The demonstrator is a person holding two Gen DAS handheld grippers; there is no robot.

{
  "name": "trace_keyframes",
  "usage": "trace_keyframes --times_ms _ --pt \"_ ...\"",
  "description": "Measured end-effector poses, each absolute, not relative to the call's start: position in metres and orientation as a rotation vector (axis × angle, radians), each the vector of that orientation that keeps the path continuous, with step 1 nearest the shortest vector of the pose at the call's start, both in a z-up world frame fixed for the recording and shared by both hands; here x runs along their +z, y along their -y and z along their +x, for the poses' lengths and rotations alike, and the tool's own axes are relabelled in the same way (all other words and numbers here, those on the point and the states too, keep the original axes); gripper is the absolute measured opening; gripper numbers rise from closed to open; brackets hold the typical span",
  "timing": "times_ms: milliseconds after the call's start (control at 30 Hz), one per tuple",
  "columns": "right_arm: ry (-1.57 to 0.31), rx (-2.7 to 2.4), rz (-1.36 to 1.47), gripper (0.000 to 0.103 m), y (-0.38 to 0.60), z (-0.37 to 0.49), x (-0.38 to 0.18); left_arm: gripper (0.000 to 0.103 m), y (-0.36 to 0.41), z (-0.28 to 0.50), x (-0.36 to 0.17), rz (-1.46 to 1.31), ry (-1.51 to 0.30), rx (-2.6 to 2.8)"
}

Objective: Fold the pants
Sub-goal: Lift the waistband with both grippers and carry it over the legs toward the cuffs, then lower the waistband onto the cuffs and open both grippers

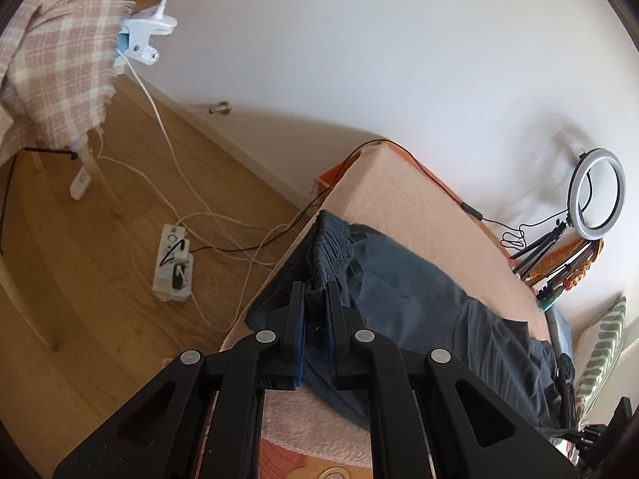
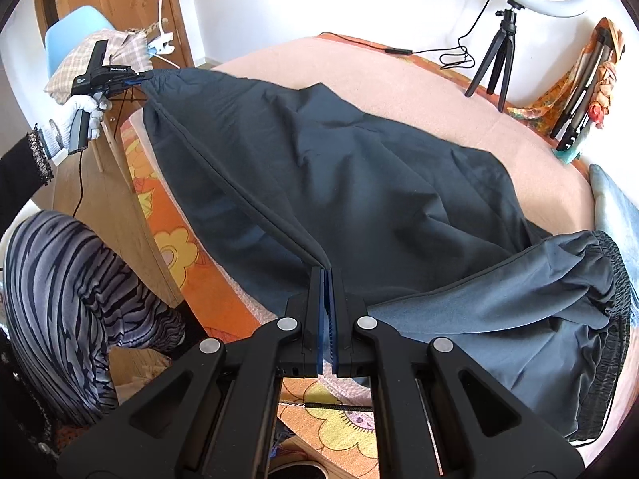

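Note:
Dark slate-blue pants (image 2: pixel 359 183) lie across a bed with a peach blanket (image 2: pixel 359 68). My right gripper (image 2: pixel 328 275) is shut on a fold of the pants near the near bed edge; the cloth stretches taut from it toward the left gripper (image 2: pixel 135 76), seen far left in a white-gloved hand, shut on a gathered end of the pants. In the left wrist view, the left gripper (image 1: pixel 315 291) is shut on the gathered elastic end (image 1: pixel 331 247), with the pants (image 1: pixel 439 319) trailing to the right. The elastic waistband (image 2: pixel 611 287) lies at the right.
A ring light on a tripod (image 2: pixel 499 48) stands at the far bed edge, with folded tripods and scarf (image 2: pixel 579 99) beside it. A power strip and cables (image 1: pixel 173 263) lie on the wood floor. A chair with a plaid blanket (image 1: pixel 60 60) stands left. The person's striped leg (image 2: pixel 68 299) is near left.

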State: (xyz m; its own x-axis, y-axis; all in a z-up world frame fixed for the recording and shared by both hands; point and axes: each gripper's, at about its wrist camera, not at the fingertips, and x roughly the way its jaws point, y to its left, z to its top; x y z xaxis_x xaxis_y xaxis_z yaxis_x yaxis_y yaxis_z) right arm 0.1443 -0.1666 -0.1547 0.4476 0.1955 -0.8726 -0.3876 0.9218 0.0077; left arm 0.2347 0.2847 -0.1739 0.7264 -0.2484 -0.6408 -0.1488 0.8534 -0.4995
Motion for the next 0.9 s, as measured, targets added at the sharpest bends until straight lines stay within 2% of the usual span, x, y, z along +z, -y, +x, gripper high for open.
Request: trace_keyframes --times_ms 100,167,300,333,367,400,500,567,633,700,767,800,900 --pt "-1.085 0.365 -0.208 0.002 0.167 0.143 -0.164 0.008 -0.285 0.232 -0.182 -0.545 -0.785 -0.048" --pt "-1.102 0.36 -0.203 0.002 0.167 0.143 -0.169 0.015 -0.281 0.232 -0.181 -0.497 -0.804 -0.035" --pt "-1.126 0.354 -0.196 0.003 0.165 0.139 -0.177 0.016 -0.283 0.229 -0.163 -0.45 -0.777 -0.024" --pt "-1.119 0.339 -0.186 0.003 0.166 0.138 -0.176 0.02 -0.284 0.228 -0.156 -0.453 -0.766 -0.021" --pt "-1.114 0.331 -0.161 0.003 0.168 0.138 -0.175 0.029 -0.286 0.228 -0.149 -0.458 -0.758 -0.014" --pt "-1.105 0.323 -0.128 0.003 0.171 0.137 -0.173 0.032 -0.286 0.228 -0.142 -0.461 -0.751 -0.01" --pt "-1.057 0.291 -0.035 0.012 0.183 0.132 -0.163 0.036 -0.273 0.228 -0.113 -0.413 -0.715 -0.056" --pt "-1.021 0.263 0.025 0.03 0.192 0.125 -0.154 0.041 -0.256 0.231 -0.094 -0.385 -0.698 -0.12" --pt "-0.984 0.23 0.084 0.043 0.204 0.119 -0.144 0.043 -0.232 0.237 -0.078 -0.361 -0.702 -0.201" --pt "-0.954 0.201 0.136 0.044 0.216 0.112 -0.135 0.045 -0.203 0.245 -0.066 -0.326 -0.719 -0.294" --pt "-0.924 0.162 0.17 0.046 0.229 0.106 -0.126 0.059 -0.173 0.254 -0.057 -0.308 -0.737 -0.387" --pt "-0.914 0.139 0.184 0.047 0.236 0.103 -0.123 0.061 -0.159 0.258 -0.054 -0.301 -0.746 -0.432" --pt "-0.89 0.065 0.231 0.055 0.261 0.095 -0.117 0.062 -0.113 0.269 -0.044 -0.276 -0.76 -0.545"
